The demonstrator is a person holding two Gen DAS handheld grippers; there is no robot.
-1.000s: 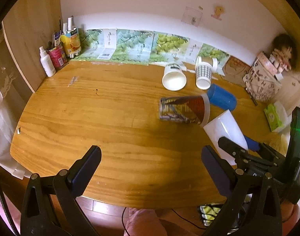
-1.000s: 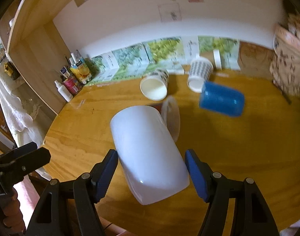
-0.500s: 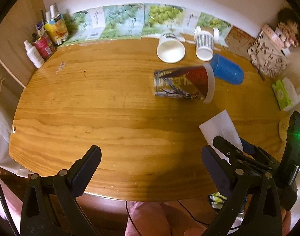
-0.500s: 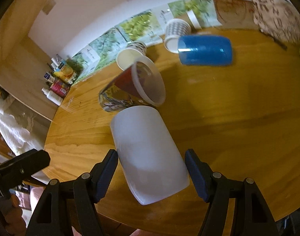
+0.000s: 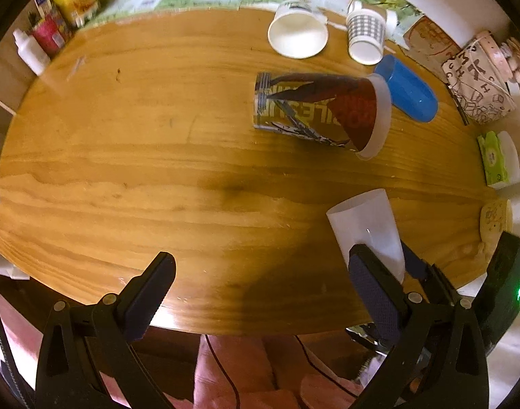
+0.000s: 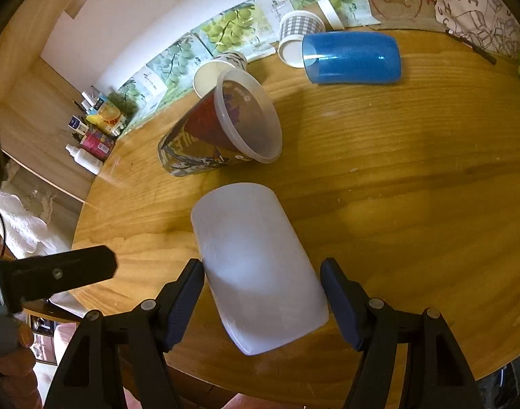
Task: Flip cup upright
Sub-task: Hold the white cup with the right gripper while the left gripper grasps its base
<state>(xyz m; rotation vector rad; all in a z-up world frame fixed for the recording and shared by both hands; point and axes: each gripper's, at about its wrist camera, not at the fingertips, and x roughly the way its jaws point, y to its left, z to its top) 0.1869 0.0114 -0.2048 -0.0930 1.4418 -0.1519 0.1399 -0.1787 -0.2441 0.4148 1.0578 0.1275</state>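
My right claw (image 6: 261,301), clenched on the white cup (image 6: 256,266), has lifted it off the bench (image 6: 413,204); uprighting remains. Left claw (image 5: 260,293) released.

black clamp arms, dark-blue fingers (image 6: 180,301) (silver screws).

Home: wooden table (image 5: 123,177), toiletry bottles (image 5: 30,51), doll-print bag (image 5: 478,81).

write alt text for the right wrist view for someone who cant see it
The right gripper holds a frosted white plastic cup between its jaws above a round wooden table. Beyond it lie a printed red-and-grey cup with a clear rim and a blue plastic tumbler, both on their sides. The left gripper's black finger shows at far left.
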